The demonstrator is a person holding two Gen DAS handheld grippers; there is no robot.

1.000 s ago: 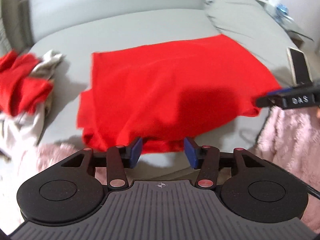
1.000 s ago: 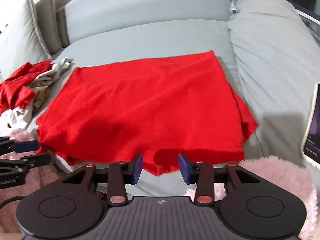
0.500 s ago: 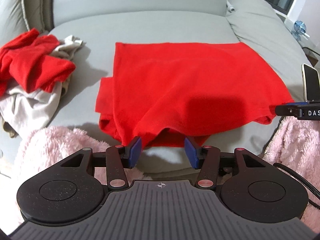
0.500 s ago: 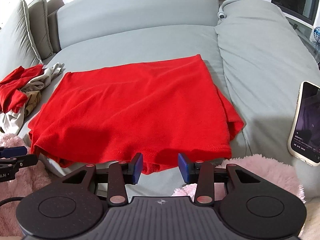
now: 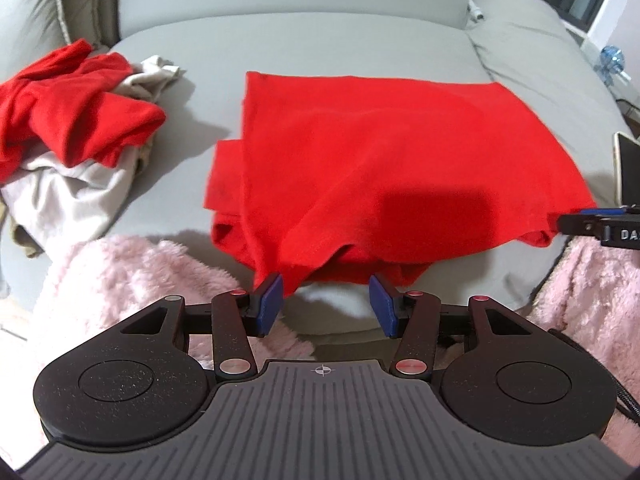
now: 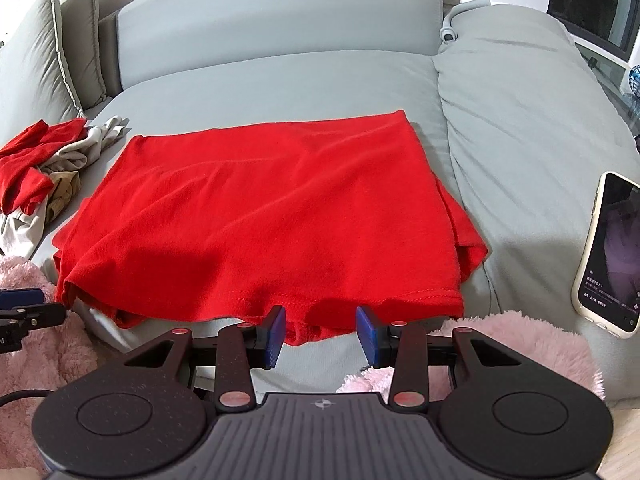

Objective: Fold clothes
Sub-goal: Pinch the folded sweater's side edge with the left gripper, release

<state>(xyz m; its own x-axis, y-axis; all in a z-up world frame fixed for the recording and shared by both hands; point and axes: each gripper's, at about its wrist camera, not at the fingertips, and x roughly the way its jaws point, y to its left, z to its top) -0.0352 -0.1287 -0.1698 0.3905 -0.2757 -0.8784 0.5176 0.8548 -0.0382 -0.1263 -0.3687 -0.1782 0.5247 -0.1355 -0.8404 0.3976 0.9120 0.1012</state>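
A red garment (image 5: 380, 168) (image 6: 280, 216) lies folded flat on the grey sofa seat (image 5: 320, 52), its near hem hanging over the seat's front edge. My left gripper (image 5: 326, 302) stands open just below the hem's left part; the cloth brushes past its left fingertip (image 5: 272, 300) and nothing is pinched. My right gripper (image 6: 322, 334) is open under the hem's right part, where a fold of red cloth hangs just beyond the gap without being pressed. Each gripper shows at the other view's edge: the right gripper (image 5: 600, 226) and the left gripper (image 6: 24, 310).
A loose pile of red and beige clothes (image 5: 72, 128) (image 6: 40, 168) sits on the seat's left side. A phone (image 6: 608, 252) (image 5: 626, 168) lies on the right cushion. Pink fluffy fabric (image 5: 120, 272) (image 6: 520, 340) covers the near edge on both sides.
The left wrist view has rolled level and swung left, so the clothes pile and the garment's left edge show more fully. The right gripper has hardly moved. Both stay open.
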